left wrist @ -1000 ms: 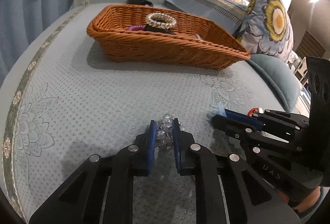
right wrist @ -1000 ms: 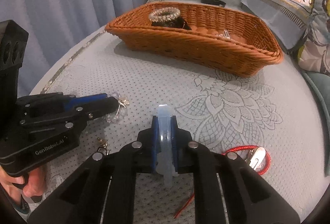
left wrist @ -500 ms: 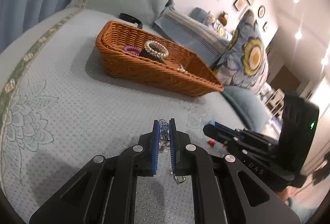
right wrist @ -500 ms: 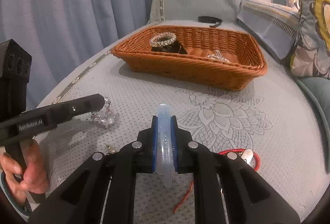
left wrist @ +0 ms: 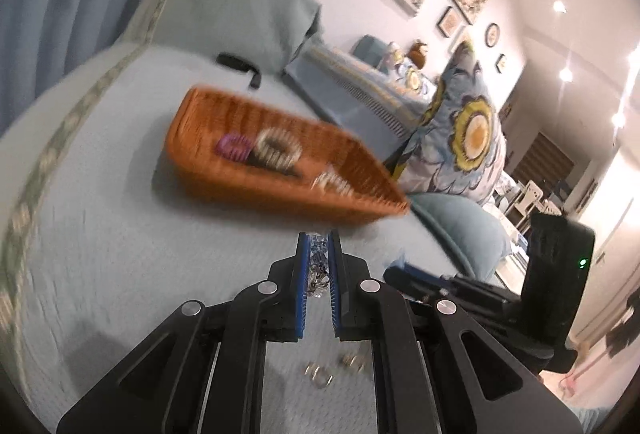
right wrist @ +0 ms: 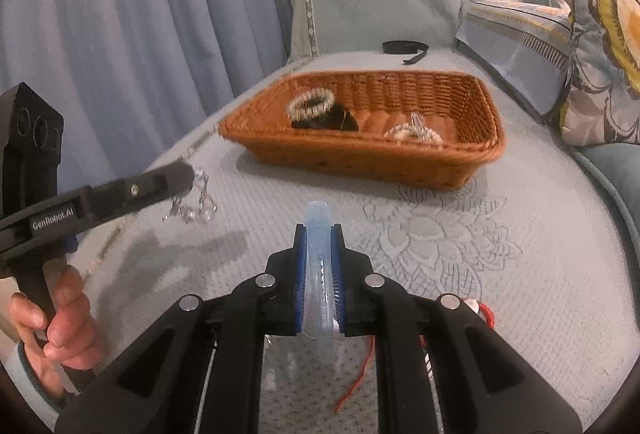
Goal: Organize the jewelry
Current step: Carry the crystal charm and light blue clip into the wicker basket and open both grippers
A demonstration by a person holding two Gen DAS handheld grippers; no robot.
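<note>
My left gripper (left wrist: 319, 246) is shut on a clear crystal bead bracelet (left wrist: 318, 266), lifted above the bedspread; from the right wrist view the bracelet (right wrist: 192, 204) hangs from that gripper (right wrist: 188, 174). My right gripper (right wrist: 319, 234) is shut on a pale blue translucent bangle (right wrist: 319, 274), held upright above the bed. The brown wicker basket (right wrist: 360, 154) lies ahead, holding a pearl bracelet (right wrist: 312, 102) on a dark item, a silver piece (right wrist: 414, 132) and a purple coil tie (left wrist: 233, 147). The basket (left wrist: 224, 178) is blurred in the left wrist view.
Small gold rings (left wrist: 320, 380) lie on the bedspread under my left gripper. A red cord with a metal piece (right wrist: 482, 312) lies under my right gripper. A black strap (right wrist: 404, 48) lies beyond the basket. Pillows (right wrist: 600, 34) stand at the right.
Both grippers have risen and moved toward the basket with their pieces held. The crystal bracelet has left the bedspread and now hangs in the air.
</note>
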